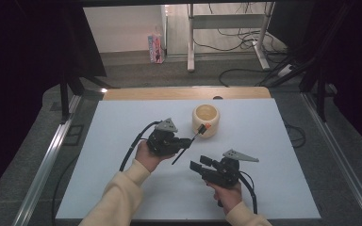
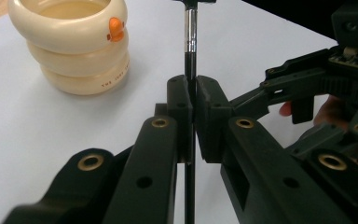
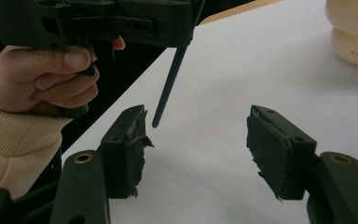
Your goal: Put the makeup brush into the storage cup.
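My left gripper is clamped hard on a thin black brush: handle pinched between the pads, metal ferrule above them. In the high view the brush slants from the gripper up to the cream ringed cup, tip near its orange mark; touching or not, I can't tell. Cup sits upright on the table, near the far edge. My right gripper is part open, nothing between the pads, hovering over the table. The brush's lower end hangs just beyond its jaws. Right gripper sits near the left one, on its right.
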The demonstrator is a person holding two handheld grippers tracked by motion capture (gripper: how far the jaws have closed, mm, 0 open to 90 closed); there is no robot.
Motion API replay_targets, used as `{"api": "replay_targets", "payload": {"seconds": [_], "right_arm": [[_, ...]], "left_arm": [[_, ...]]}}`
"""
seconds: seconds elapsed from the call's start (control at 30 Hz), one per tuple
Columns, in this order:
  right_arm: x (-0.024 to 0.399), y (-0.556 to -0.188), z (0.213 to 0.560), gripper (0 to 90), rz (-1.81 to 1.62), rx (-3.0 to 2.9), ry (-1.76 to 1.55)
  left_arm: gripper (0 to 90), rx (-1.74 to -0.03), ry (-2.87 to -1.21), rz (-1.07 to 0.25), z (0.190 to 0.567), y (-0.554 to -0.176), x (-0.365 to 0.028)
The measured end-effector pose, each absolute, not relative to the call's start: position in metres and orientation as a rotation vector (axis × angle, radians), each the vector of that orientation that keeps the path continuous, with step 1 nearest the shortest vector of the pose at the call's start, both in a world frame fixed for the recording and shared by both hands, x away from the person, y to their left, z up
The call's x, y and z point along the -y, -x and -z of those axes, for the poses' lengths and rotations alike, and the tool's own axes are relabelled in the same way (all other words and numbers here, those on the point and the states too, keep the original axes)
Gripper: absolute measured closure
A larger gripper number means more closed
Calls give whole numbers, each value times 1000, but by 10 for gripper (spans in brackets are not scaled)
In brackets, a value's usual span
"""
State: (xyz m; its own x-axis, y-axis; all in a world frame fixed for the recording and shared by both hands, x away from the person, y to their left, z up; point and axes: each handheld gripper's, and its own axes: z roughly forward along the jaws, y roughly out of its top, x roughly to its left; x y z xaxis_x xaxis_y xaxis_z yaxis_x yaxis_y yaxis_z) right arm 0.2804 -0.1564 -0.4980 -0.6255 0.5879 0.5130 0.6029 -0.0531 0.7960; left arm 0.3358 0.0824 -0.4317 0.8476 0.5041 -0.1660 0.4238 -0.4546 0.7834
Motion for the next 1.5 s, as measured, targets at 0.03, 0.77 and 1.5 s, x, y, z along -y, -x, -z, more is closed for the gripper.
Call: {"api": "replay_targets", "payload": {"seconds": [0.03,0.77,1.5], "right_arm": [[154,-282,499,384,1819,2159,1351],[121,-304,507,601,1882,2037,1317],[122,-309,509,849,1867,2030,1336]], "left_arm": [[862,-675,-2108,-110,432,-336,-82],[861,-684,-2110,-116,434,-336,-79],[854,-672,-2102,-104,434,-335,-77]]}}
